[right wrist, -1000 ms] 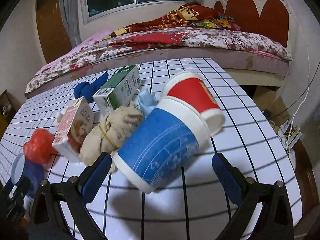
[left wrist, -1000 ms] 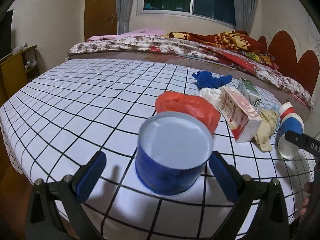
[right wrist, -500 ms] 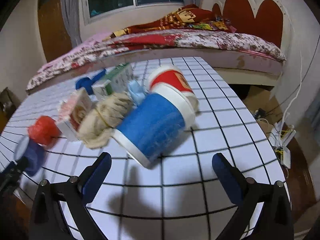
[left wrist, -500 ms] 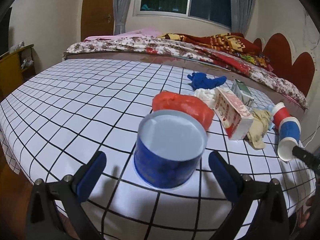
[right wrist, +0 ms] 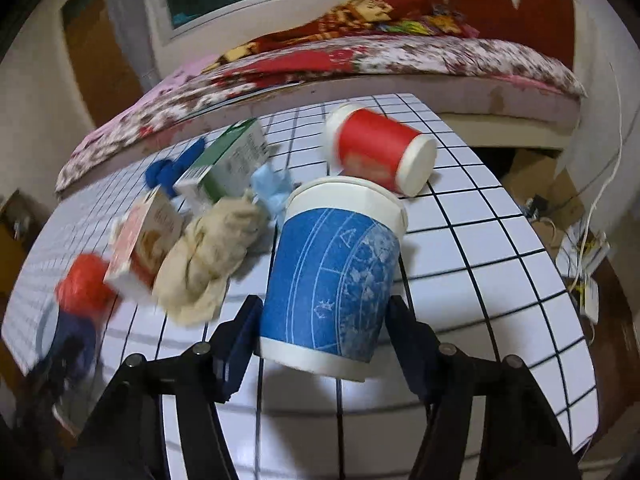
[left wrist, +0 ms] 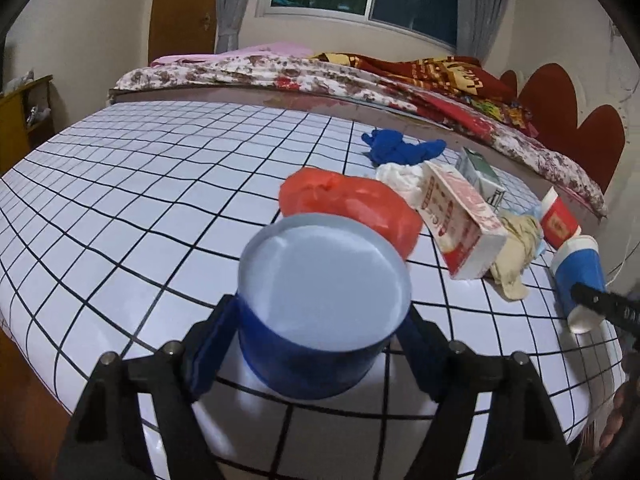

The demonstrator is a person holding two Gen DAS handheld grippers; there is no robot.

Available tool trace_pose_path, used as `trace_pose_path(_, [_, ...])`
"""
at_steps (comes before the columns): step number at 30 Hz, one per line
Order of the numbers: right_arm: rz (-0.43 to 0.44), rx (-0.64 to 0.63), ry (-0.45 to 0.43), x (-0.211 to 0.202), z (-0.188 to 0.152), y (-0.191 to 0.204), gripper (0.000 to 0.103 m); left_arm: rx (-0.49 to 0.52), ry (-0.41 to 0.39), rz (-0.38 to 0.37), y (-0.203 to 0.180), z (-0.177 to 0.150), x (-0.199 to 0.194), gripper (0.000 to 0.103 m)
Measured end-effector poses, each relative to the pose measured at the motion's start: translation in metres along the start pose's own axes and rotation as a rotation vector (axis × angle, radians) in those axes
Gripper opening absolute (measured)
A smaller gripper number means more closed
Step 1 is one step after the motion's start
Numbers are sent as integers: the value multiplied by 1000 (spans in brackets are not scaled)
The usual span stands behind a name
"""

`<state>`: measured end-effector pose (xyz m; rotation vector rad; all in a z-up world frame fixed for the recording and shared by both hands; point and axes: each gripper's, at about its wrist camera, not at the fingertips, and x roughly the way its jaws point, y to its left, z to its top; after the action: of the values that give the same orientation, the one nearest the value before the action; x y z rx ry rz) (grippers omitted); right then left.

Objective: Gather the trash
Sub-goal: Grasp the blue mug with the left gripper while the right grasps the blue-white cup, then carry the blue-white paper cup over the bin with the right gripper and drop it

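Fingers of left gripper closing on blue tub, right gripper closing round blue paper cup with red cup at one o'clock — pickup step; next, probably lift both clear of checked table.

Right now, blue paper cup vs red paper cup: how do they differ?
The blue paper cup sits between the right gripper fingers, whose jaws are closing; the red paper cup lies free on the table. The blue paper cup looks larger and carries a white line pattern; the red paper cup is plain red with a pale label. Both lie on their sides and have white rims.
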<state>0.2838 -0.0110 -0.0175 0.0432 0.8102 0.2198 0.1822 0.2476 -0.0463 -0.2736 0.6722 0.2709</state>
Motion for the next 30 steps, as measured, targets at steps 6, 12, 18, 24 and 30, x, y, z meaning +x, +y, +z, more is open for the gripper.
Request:
trace_pose_path(6, [23,-24,15,4,4,-3,65,20,-1,18,-8,3,0,80])
trace_pose_path(12, [69,-57,8,4,8,-10,59,25,-6,-2,-7,4,2,76])
trace_pose_path(18, [15,-54,-92,-19,26,-64,59,38,-75,-29,-14,-3,-26,76])
trace_pose_path(24, [-32,-93,-132,-61,10,-107,59,39,-91,-65,-39,-3,-37,76])
trace_pose_path(30, [-67,-72,-170,-114,-12,-160,59,91,-96,-113,-76,-15,-55,76])
